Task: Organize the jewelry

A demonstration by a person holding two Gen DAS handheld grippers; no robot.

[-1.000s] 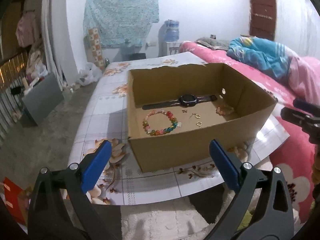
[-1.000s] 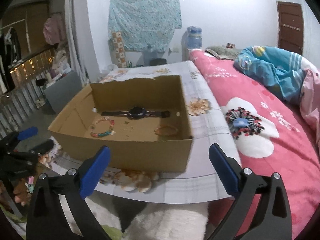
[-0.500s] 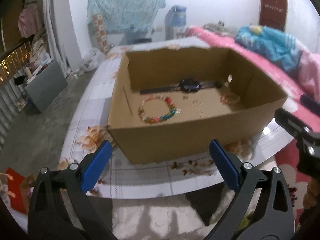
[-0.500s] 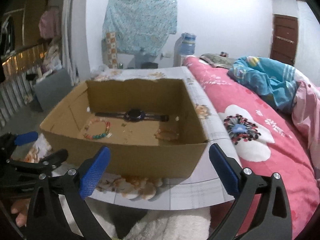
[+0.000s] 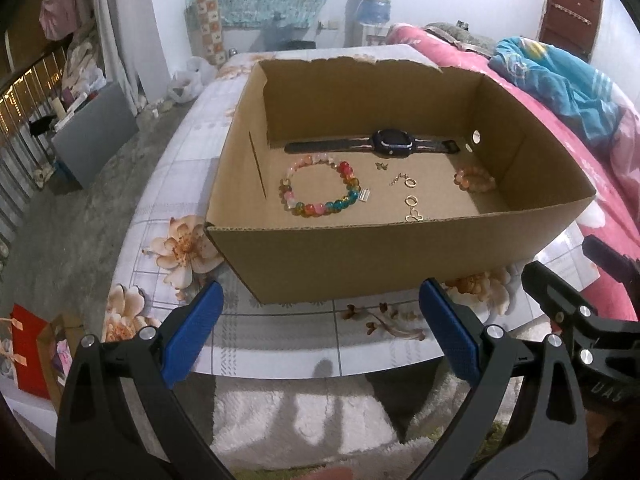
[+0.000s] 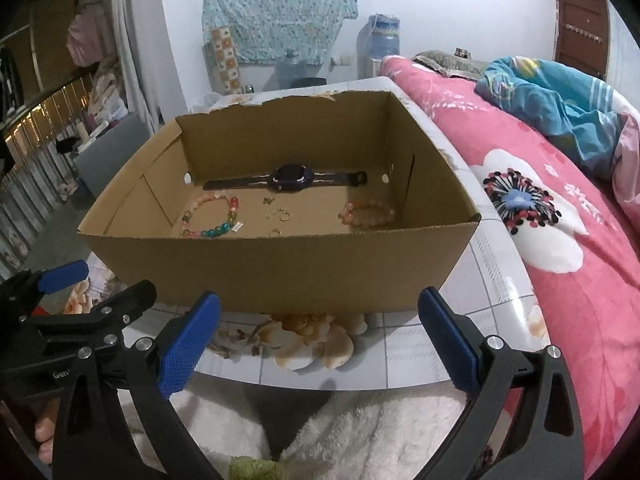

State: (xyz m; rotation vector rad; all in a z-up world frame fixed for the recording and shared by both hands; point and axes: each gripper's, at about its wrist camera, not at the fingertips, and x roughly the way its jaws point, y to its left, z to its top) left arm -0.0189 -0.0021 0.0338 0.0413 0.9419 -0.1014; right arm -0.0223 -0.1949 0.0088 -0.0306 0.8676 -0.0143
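An open cardboard box (image 5: 380,264) (image 6: 280,268) stands on a floral table. Inside lie a dark wristwatch (image 5: 390,143) (image 6: 292,178) along the far wall, a multicoloured bead bracelet (image 5: 320,190) (image 6: 212,216), a peach bead bracelet (image 5: 474,179) (image 6: 366,213), and small gold earrings and charms (image 5: 410,192) (image 6: 280,216). My left gripper (image 5: 320,328) hovers open before the box's near wall, holding nothing. My right gripper (image 6: 320,328) is open too, in front of the box's near side, with nothing between its blue pads.
The table (image 5: 280,324) ends just ahead of both grippers, over a white fluffy rug (image 6: 360,432). A pink floral bed (image 6: 560,240) with a blue blanket lies to the right. A grey bin (image 5: 96,136) and clutter stand on the floor at left.
Both grippers have come closer to the box and risen, so I look more steeply into it. The jewelry inside has not moved. Both stay open.
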